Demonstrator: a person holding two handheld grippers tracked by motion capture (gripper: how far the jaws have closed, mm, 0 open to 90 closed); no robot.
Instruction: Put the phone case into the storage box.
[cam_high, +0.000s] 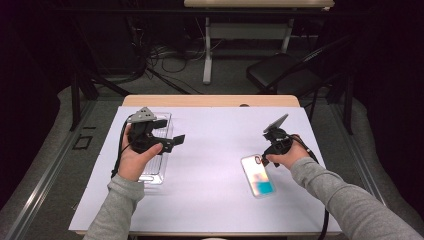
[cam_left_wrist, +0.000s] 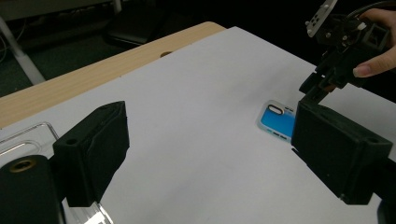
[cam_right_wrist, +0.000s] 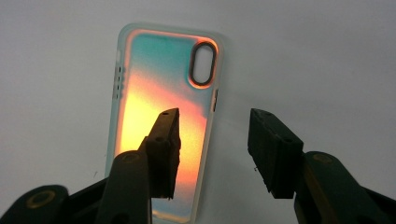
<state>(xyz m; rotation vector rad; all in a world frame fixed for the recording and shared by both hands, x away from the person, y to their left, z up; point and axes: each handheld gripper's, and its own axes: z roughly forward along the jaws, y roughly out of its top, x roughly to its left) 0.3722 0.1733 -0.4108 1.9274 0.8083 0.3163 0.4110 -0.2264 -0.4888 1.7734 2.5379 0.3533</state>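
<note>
**Phone case not yet gripped, clear tray waits across the bench**

The iridescent phone case lies flat on the white sheet that covers the bench, camera cutout toward the far side. The right hand-held gripper hangs just over the case's far end, jaws apart; in the right gripper view one pad stands over the case's face and the other over bare sheet just beyond its long edge, so that edge sits between them with nothing pressed. I judge the grasp to be in preparation and not made: the case has not left the sheet, and pinching, lifting and carrying are all still to do.

Well away from the case on the person's left side, the left hand-held gripper is held above a clear plastic tray, jaws wide apart and empty. The tray looks a likely destination, though that is only a guess.

Between the case and the tray the sheet is bare, giving open room for a level carry. The case lies near the sheet's right edge and fairly near its front edge, so a sideways slip has less margin there.
</note>
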